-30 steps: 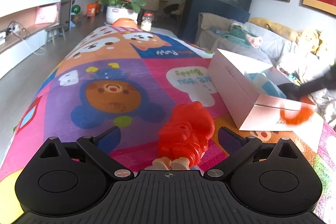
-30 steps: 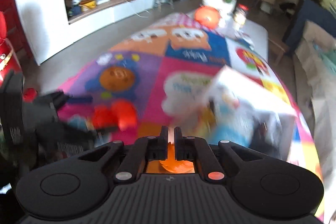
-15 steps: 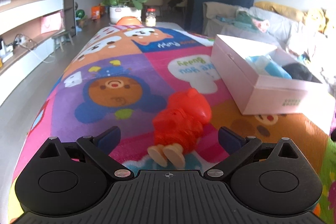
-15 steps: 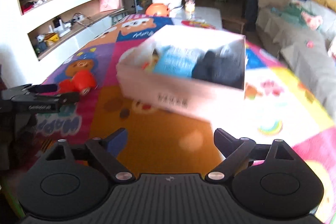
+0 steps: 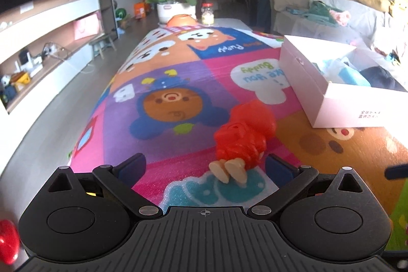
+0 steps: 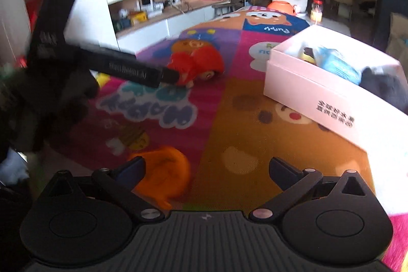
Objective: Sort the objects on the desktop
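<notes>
Two wrist views show a table covered by a cartoon-printed mat (image 5: 158,73). On the mat we read "Puppy" (image 6: 276,30) in white on a blue panel, upside down from both cameras, and a larger blue word near the left edge (image 6: 148,108) that we cannot make out. The pink box (image 5: 339,103) carries small dark characters on its near side, too small for us to read; the left gripper's arm in the right wrist view bears pale lettering that blur leaves illegible.

The left gripper (image 5: 204,167) has its jaws spread wide. A red toy figure (image 5: 242,137) lies on its side on the mat between the blue pads, its two beige feet toward the camera; in the left wrist view neither pad touches it. In the right wrist view, one left fingertip (image 6: 169,75) reaches the same red toy figure (image 6: 199,64).

The right gripper (image 6: 206,167) is opening, near its widest, and holds nothing. An orange toy (image 6: 163,175) lies on the mat just inside its left pad; we cannot tell whether pad and toy touch.

The pink box (image 6: 329,86) stands open toward the mat's right edge, holding a light blue packet (image 6: 336,65) and a dark object (image 6: 387,88).
</notes>
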{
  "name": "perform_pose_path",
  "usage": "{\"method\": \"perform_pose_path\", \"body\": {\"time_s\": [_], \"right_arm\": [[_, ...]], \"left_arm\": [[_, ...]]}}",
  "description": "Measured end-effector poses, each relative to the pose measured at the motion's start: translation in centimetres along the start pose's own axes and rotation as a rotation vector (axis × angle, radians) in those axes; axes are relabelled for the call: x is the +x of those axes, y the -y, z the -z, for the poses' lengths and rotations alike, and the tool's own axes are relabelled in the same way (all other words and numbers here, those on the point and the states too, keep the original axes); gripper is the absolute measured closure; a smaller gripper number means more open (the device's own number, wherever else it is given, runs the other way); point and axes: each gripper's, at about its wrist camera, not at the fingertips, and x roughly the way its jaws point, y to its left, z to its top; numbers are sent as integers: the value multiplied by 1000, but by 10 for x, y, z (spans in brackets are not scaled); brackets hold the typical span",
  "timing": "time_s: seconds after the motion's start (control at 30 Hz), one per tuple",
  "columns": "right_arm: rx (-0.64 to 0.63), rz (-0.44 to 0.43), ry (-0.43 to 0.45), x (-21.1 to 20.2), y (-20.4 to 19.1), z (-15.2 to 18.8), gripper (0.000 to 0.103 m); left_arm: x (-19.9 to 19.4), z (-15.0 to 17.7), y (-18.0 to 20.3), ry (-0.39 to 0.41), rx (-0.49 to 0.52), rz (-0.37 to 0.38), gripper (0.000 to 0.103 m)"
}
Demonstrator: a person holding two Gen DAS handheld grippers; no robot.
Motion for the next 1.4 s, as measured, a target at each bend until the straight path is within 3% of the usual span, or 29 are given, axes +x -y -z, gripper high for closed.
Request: {"method": "perform_pose_path", "body": {"time_s": [0.13,0.33,0.5,0.73,1.03,1.3,1.4], "right_arm": [[-27,126,38,-6,1,6,2],[177,294,35,-21,50,23,2],[367,272,24,-26,78,46,0],[360,300,40,-29,76,52,0],[360,325,31,-27,73,49,0],[332,345,13,-23,69,48,0],[332,346,13,-23,69,48,0]], "left_arm": [[0,-2,8,1,33,17,1],[8,0,19,-7,51,44,1],[19,2,26,-7,102,27,1],[33,-8,18,28,153,-72,0],[31,-24,-19,104,29,-210,0],[16,-14,-32,86,-4,-188,0],[-2,-3,-24,65,-1,-70,0]]}}
